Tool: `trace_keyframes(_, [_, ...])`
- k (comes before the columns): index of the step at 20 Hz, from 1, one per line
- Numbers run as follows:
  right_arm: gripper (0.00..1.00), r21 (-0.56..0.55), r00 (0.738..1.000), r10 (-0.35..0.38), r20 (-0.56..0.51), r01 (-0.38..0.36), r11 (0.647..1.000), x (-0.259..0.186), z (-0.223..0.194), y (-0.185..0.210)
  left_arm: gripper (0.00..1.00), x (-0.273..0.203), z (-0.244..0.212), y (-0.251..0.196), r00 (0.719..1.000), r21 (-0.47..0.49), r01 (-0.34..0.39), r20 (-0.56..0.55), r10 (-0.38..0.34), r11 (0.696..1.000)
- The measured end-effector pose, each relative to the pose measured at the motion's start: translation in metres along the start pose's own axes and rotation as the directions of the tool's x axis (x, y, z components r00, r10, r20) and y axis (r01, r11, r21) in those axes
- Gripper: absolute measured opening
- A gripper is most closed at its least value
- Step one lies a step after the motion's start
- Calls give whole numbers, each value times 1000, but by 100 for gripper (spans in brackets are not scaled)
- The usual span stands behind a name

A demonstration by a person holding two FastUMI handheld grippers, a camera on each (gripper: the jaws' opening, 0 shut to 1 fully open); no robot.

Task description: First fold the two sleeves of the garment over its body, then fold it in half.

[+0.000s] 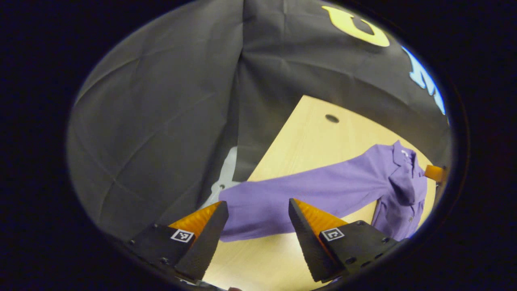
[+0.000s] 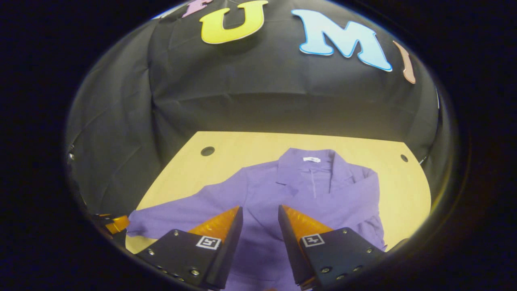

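- Shirt point(image 2: 282, 194) lies face up on the table point(image 2: 404, 194), collar point(image 2: 313, 161) toward 12 o'clock in your right gripper view.
- One sleeve point(image 2: 363, 202), at about 3 o'clock of the body in that view, looks already laid over the chest; I judge that fold done, though its cuff is hidden at the view's lower edge.
- The other sleeve point(image 1: 291, 194) is stretched straight out from the body across the table, so that fold is not yet made.
- Its cuff end point(image 1: 234, 210) sits at the table's edge, right in front of your left gripper point(image 1: 258, 226) at 6 o'clock in the left gripper view.
- Your left gripper's fingers are spread, with the cuff between and beyond them; they pinch nothing.
- Your right gripper point(image 2: 260, 230) hangs over the body with fingers apart, empty as well.
- The other gripper's tip point(image 2: 115, 224) shows at 8 o'clock in the right gripper view, just beside that cuff.
- Left to do, by my reckoning: the second sleeve fold, then the fold in half.
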State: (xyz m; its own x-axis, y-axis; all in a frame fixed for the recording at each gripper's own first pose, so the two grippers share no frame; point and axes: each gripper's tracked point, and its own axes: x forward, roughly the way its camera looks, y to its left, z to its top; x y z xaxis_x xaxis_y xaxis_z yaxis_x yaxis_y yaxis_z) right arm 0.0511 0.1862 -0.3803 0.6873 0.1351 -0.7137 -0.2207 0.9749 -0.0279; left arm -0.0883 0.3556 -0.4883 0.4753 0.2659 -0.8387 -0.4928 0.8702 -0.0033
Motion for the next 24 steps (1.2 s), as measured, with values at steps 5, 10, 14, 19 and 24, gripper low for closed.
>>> trace_keyframes(5, [58, 31, 999, -47, 3, 46, 998, -2, 2, -20, 96, 25, -55, -8, 972, -54, 8, -236, -20, 999])
trace_keyframes(10, [58, 47, 998, -68, -12, 68, 997, 1, -3, -28, 96, 33, -45, -24, 974, 43, -7, -225, 16, 999])
trace_keyframes(14, [58, 48, 998, -63, -24, 64, 997, 4, -7, -26, 89, 34, -42, -22, 971, 27, -12, -239, 18, 1000])
trace_keyframes(19, [58, 43, 998, -48, -37, 49, 998, 5, -10, -22, 12, 38, -40, -31, 982, -73, 2, -186, -16, 997])
trace_keyframes(24, [58, 36, 998, -43, -43, 45, 998, 0, -13, -28, 8, 37, -38, -28, 977, -80, -32, -213, 15, 996])
